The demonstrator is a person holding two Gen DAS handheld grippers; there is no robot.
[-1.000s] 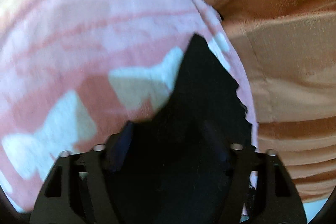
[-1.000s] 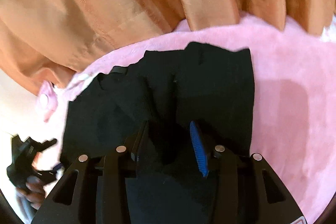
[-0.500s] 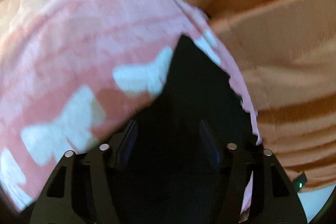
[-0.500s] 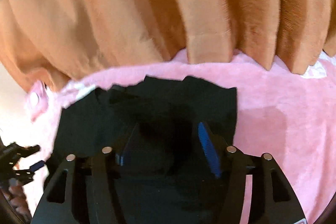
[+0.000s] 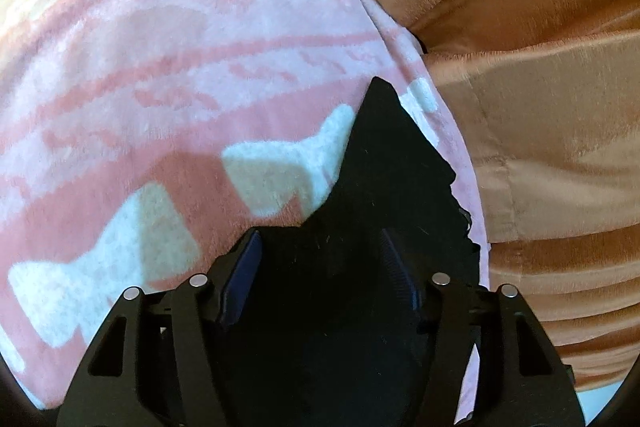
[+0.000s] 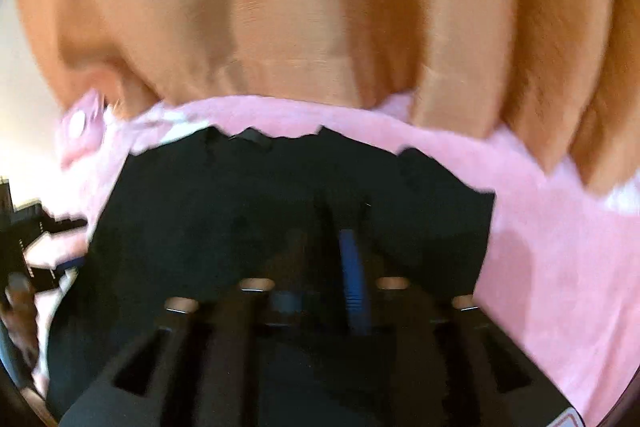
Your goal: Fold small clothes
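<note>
A small black garment (image 5: 384, 179) lies on a pink fleece blanket (image 5: 168, 75) with white bows. My left gripper (image 5: 320, 263) hovers low over one pointed corner of it. Its jaws are apart and closing, with black cloth between them and neither pad visibly pressing. In the blurred right wrist view the same garment (image 6: 224, 211) spreads wide across the blanket (image 6: 560, 267). My right gripper (image 6: 324, 259) sits over its middle. Its jaws are narrowing around a raised ridge of the cloth, and the blue pad (image 6: 352, 267) still shows its bare face.
Orange-brown velvety fabric (image 6: 320, 19) in folds borders the blanket's far edge and also appears as orange fabric (image 5: 540, 107) at the right. A pink toy-like piece (image 6: 80, 127) lies at the blanket's left end. A hand (image 6: 18, 307) holds the other gripper at the left edge.
The right gripper has rolled and shifted; the garment now fills more of its view. Its jaws widened, then narrowed again. The left gripper's jaws stand slightly wider; its view has barely moved.
</note>
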